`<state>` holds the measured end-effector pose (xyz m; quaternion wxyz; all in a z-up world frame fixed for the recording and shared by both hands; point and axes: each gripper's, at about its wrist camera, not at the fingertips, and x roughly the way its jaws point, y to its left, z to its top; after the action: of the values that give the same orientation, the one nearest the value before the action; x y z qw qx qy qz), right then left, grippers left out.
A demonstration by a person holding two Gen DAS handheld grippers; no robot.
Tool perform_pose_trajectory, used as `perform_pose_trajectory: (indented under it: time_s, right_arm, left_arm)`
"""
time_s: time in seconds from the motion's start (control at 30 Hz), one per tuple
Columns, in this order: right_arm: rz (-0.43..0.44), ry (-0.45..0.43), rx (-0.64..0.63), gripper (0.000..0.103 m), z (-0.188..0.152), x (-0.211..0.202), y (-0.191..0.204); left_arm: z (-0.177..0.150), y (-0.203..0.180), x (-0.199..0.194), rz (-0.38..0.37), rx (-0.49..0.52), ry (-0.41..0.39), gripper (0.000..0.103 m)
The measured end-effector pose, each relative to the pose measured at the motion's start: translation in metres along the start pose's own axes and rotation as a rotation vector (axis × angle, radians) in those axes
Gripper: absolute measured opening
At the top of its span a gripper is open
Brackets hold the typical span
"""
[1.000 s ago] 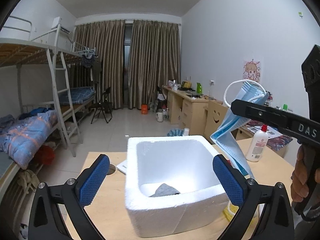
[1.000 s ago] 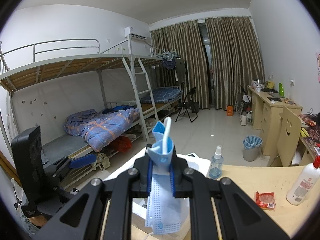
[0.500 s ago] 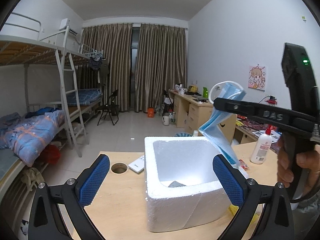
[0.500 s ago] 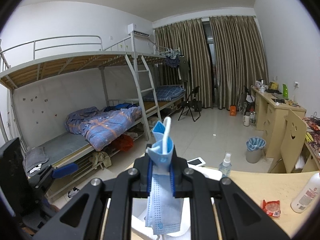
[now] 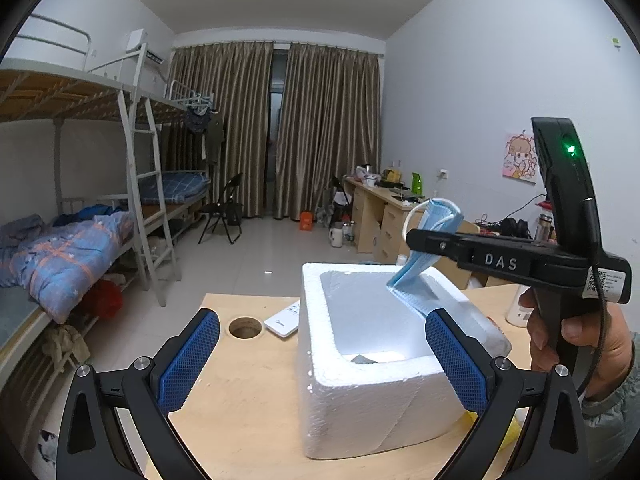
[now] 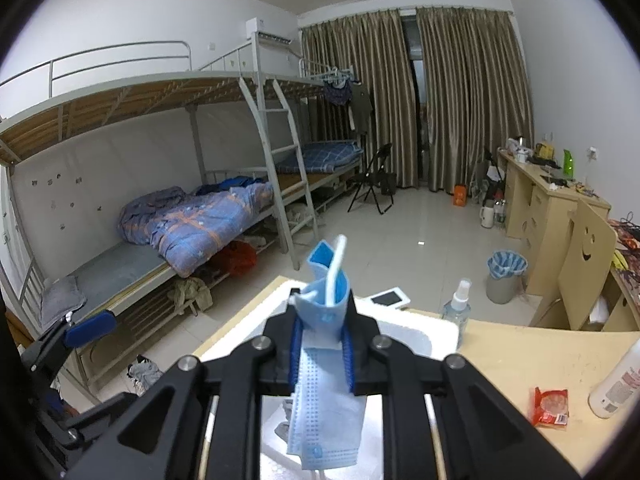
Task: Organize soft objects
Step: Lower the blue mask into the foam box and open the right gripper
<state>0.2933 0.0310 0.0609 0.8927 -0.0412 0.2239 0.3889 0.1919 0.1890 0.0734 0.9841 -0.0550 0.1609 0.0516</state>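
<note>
Above the foam box [image 5: 360, 392] — blue mask [image 6: 324, 392], long axis hanging downward, between the opening right gripper [image 6: 322, 350].

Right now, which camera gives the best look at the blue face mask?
The right wrist view: the face mask hangs large and centred between the opening right gripper, over the foam box. The left wrist view shows the mask smaller, side-on, its lower end hidden behind a blue finger pad.

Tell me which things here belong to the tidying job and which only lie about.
Job:
- blue face mask, between the opening jaws of the right gripper
- white foam box
- grey cloth inside it

Lying about:
- spray bottle
- red snack packet
- remote control
</note>
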Motion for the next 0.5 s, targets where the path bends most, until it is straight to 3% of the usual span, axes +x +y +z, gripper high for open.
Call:
perform_pose_trajectory:
  time_s: [0.37, 0.43, 0.5]
  right_arm:
    - [-0.012, 0.093, -0.001, 0.066, -0.0066, 0.0092, 0.0075]
    - [-0.008, 0.101, 0.003, 0.083, -0.0056, 0.0092, 0.0073]
    - [0.0, 0.098, 0.008, 0.085, -0.0043, 0.0061, 0.0067]
  left_arm:
    - [-0.0047, 0.0055, 0.0006, 0.024, -0.012, 0.017, 0.103]
    - [-0.0051, 0.0052, -0.0004, 0.034, -0.006, 0.022, 0.103]
    - [-0.0052, 0.0059, -0.0023, 0.041, -0.008, 0.022, 0.103]
